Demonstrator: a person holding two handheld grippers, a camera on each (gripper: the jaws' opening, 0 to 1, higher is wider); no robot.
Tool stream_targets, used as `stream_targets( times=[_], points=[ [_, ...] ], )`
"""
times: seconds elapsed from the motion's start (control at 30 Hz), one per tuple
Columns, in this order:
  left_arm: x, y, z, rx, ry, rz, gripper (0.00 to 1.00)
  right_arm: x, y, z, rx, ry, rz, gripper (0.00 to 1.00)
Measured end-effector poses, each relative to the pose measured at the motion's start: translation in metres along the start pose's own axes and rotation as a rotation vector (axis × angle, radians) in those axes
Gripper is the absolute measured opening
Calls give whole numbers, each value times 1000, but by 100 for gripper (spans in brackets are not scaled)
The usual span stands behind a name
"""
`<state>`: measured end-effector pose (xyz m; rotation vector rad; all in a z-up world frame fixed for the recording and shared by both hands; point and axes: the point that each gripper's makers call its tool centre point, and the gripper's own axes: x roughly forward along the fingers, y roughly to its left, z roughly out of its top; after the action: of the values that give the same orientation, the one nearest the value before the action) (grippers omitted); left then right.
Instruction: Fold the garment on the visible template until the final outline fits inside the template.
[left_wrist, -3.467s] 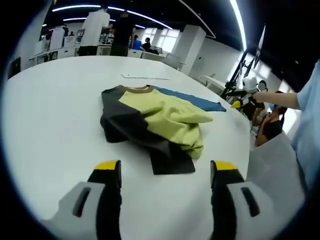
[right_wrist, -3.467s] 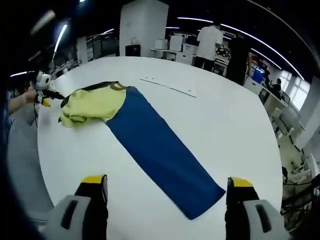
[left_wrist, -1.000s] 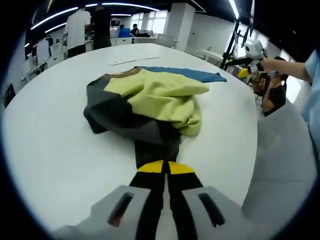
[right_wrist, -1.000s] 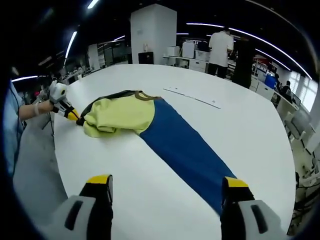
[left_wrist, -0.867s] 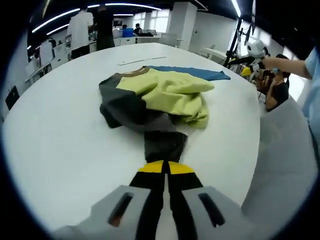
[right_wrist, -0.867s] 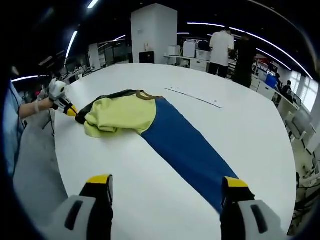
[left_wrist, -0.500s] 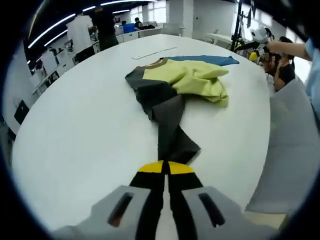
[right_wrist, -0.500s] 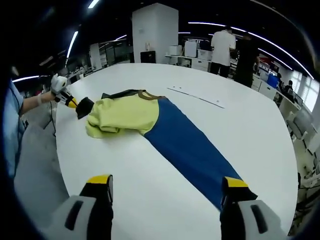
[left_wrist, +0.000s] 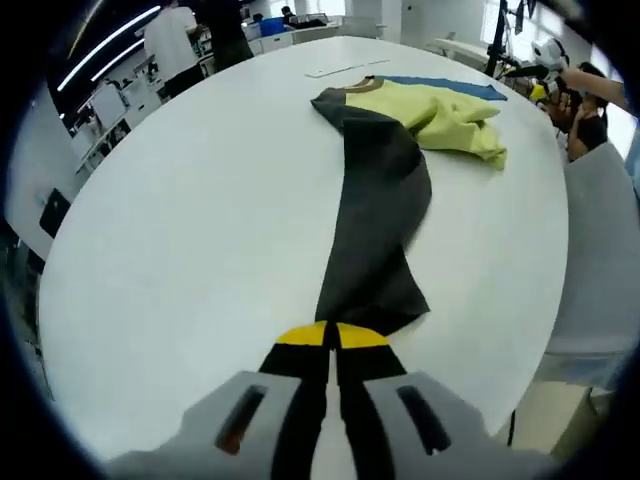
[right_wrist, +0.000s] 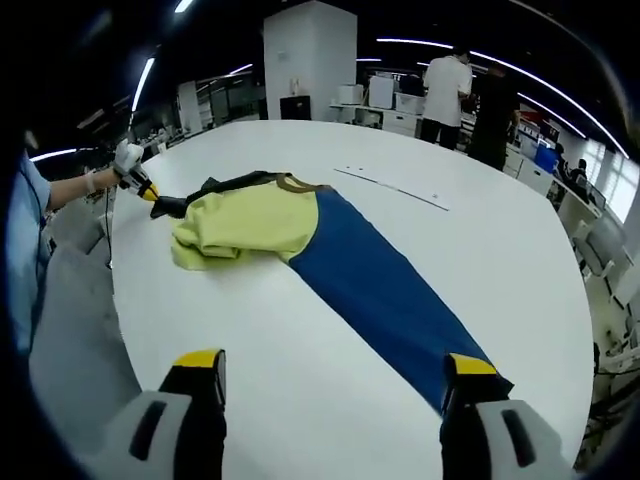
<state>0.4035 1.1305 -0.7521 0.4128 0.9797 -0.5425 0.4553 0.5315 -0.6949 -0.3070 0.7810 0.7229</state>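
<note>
— Left gripper (left_wrist: 331, 336)? 
— Jaws pinched on the garment's dark sleeve (left_wrist: 378, 225), stretching ahead across the white table (left_wrist: 180, 220).
— Right gripper (right_wrist: 332, 372)? 
— Jaws wide apart, holding nothing; the garment (right_wrist: 330, 250) lies just ahead.

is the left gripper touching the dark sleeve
Touching. In the left gripper view the left gripper has its fingers shut on the end of the dark sleeve, no gap showing.

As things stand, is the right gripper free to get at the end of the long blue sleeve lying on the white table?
Probably yes. The right gripper is open, and the end of the blue sleeve lies flat on the white table just by its right-hand jaw tip, with nothing between them.
</note>
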Motion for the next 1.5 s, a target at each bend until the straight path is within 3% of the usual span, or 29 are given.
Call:
stream_targets(
  times=[0.17, 0.37, 0.57, 1.07, 1.2, 1.4, 1.5],
  points=[
    [0, 20, -11, 1, 39, 24, 0, 0, 1, -1, 1, 4, 1, 90],
    [5, 59, -20, -25, 93, 88, 0, 0, 2, -3, 3, 13, 3, 90],
    [10, 95, -19, -31, 132, 140, 0, 1, 2, -6, 9, 19, 2, 89],
    [28, 148, -11, -12, 193, 214, 0, 1, 3, -13, 34, 18, -3, 89],
    [32, 161, -8, 32, 235, 203, 0, 2, 2, -13, 42, 13, -6, 89],
    [38, 179, -6, 0, 247, 202, 0, 5, 4, -16, 46, 19, -3, 89],
    [39, 181, -7, 21, 263, 199, 0, 6, 4, -17, 47, 23, -1, 89]
  ],
)
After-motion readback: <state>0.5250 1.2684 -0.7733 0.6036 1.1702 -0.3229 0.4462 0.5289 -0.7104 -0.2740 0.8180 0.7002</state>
